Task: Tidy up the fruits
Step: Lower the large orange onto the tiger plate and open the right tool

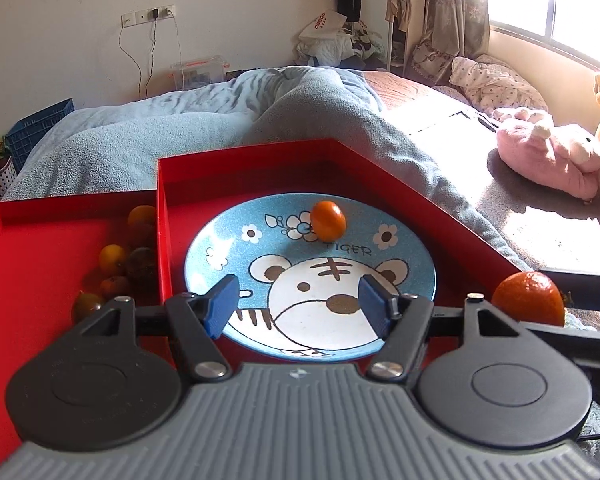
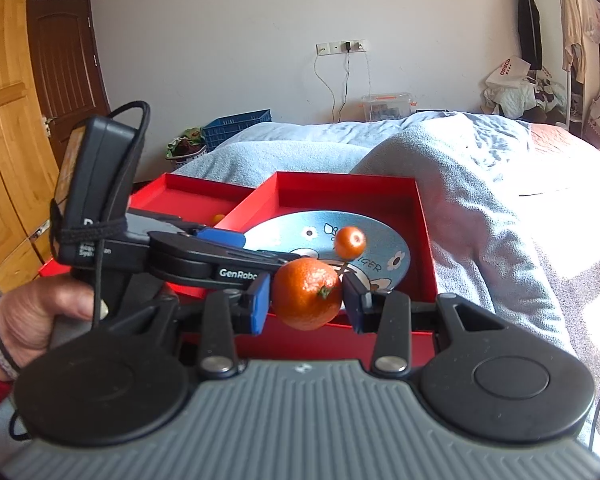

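A blue tiger plate [image 1: 220, 248] lies in a red box [image 1: 260, 160]; it also shows in the right wrist view [image 2: 388, 244]. A small orange fruit [image 1: 328, 220] sits on the plate's far side, also seen in the right wrist view [image 2: 350, 242]. My left gripper [image 1: 296, 304] is open and empty above the plate's near part. My right gripper [image 2: 306, 296] is shut on a mandarin [image 2: 306, 294], held at the box's near edge; the mandarin shows at the right in the left wrist view [image 1: 528, 298]. Several small fruits [image 1: 112, 258] lie in a second red tray [image 1: 40, 248].
The boxes rest on a bed with a light blue blanket [image 1: 220, 120]. A pink plush toy [image 1: 548, 156] lies at the right. A blue crate [image 2: 236, 126] and a clear storage box [image 2: 388, 106] stand by the far wall. The left gripper's body [image 2: 100, 200] crosses the right wrist view.
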Demonstrator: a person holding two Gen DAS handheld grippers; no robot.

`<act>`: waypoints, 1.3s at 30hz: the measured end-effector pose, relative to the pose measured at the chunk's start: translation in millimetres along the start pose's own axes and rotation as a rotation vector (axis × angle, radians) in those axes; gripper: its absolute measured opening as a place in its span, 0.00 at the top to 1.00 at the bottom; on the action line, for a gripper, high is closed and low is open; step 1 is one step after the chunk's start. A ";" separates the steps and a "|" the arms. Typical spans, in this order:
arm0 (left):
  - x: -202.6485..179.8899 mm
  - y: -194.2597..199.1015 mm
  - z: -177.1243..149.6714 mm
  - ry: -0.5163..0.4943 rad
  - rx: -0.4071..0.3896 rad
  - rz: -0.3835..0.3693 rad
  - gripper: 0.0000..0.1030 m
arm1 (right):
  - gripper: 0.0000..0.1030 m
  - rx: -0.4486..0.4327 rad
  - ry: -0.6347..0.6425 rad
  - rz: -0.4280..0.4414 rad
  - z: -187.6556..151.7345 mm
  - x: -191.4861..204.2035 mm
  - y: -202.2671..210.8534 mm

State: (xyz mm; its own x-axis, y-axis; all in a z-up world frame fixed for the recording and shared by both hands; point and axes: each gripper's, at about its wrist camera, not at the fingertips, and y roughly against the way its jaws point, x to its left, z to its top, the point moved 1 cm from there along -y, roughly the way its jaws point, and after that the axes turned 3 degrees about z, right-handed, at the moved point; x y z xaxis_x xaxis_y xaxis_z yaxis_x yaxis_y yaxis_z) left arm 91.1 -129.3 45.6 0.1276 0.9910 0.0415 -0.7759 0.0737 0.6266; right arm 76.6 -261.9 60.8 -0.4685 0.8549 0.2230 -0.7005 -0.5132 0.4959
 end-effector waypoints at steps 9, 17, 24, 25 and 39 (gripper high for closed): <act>-0.6 23.6 -2.1 -0.013 -0.003 0.060 0.31 | 0.59 0.009 -0.002 -0.005 -0.7 2.5 -2.7; 4.9 40.0 -1.6 0.004 -0.009 0.105 0.31 | 0.59 0.014 0.005 -0.005 -0.3 5.0 -2.2; 20.6 51.9 -4.6 0.030 -0.029 0.129 0.31 | 0.59 0.030 0.018 -0.006 2.0 8.7 -7.6; 23.4 53.3 -5.1 0.032 -0.033 0.134 0.31 | 0.59 0.033 0.020 -0.006 2.3 9.3 -8.7; 124.7 45.6 -5.8 0.087 -0.042 0.252 0.31 | 0.59 0.069 0.063 -0.015 11.9 25.9 -31.2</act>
State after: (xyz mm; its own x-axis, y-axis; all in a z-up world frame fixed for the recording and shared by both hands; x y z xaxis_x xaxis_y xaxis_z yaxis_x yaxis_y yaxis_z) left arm 68.1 -1.8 74.9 -0.1249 0.9843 0.1244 -0.8015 -0.1740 0.5721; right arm 92.7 -222.8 61.1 -0.4930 0.8546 0.1630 -0.6699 -0.4924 0.5557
